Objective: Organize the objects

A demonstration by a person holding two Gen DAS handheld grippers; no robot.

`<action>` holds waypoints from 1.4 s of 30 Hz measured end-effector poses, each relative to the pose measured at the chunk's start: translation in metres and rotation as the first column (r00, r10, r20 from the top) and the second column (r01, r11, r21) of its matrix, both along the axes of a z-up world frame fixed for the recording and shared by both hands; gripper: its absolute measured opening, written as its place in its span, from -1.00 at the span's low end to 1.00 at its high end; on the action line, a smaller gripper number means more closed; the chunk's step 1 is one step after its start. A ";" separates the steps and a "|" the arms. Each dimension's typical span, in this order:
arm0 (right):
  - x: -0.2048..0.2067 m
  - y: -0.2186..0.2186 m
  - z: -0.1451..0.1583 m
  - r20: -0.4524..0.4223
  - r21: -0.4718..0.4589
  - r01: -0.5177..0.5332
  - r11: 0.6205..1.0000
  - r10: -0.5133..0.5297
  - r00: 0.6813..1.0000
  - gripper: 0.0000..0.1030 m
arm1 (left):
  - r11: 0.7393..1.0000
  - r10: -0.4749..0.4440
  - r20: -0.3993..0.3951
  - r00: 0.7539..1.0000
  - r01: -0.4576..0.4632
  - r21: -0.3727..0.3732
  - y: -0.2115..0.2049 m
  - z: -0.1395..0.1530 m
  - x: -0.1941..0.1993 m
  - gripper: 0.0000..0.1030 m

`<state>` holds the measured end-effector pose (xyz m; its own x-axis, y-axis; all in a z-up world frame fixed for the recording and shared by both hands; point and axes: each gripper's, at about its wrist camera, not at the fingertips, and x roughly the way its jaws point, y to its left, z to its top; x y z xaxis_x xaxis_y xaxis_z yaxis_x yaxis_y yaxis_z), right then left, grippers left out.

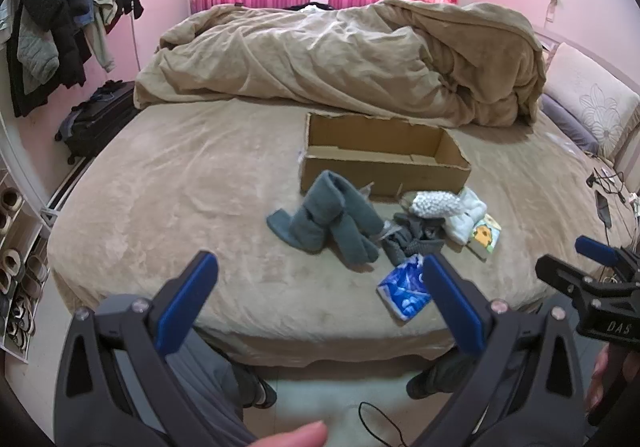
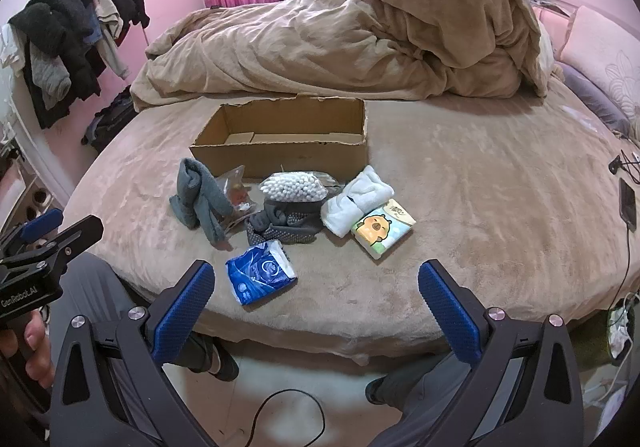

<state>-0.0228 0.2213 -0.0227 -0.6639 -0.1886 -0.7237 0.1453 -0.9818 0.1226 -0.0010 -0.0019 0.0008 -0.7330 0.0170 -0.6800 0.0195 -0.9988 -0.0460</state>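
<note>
Cardboard box sits open-topped on the tan bed, in front of the heaped duvet. Just before its near wall lies a cluster: grey rolled socks, a bag of cotton swabs, a dark dotted cloth, a folded white towel, and touching it a cartoon-printed tissue pack. A blue tissue pack lies nearer the bed's edge. The left gripper and right gripper both hover at that edge, jaws wide apart, holding nothing. Clothes hang on a rack at the left wall.
</note>
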 end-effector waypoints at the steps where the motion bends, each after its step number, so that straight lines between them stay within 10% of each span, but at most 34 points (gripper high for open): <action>1: 0.000 0.000 0.000 -0.001 0.001 0.001 1.000 -0.001 1.000 1.00 | 1.000 0.000 -0.001 1.000 0.000 0.000 -0.001 0.001 0.000 0.99; 42: -0.003 0.002 0.000 0.000 0.001 0.006 1.000 -0.006 1.000 1.00 | 1.000 -0.018 0.034 0.999 0.018 0.008 -0.003 0.000 -0.005 0.99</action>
<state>-0.0257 0.2232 -0.0226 -0.6648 -0.1840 -0.7240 0.1395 -0.9827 0.1216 -0.0064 -0.0049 0.0010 -0.7091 0.0351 -0.7042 0.0033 -0.9986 -0.0531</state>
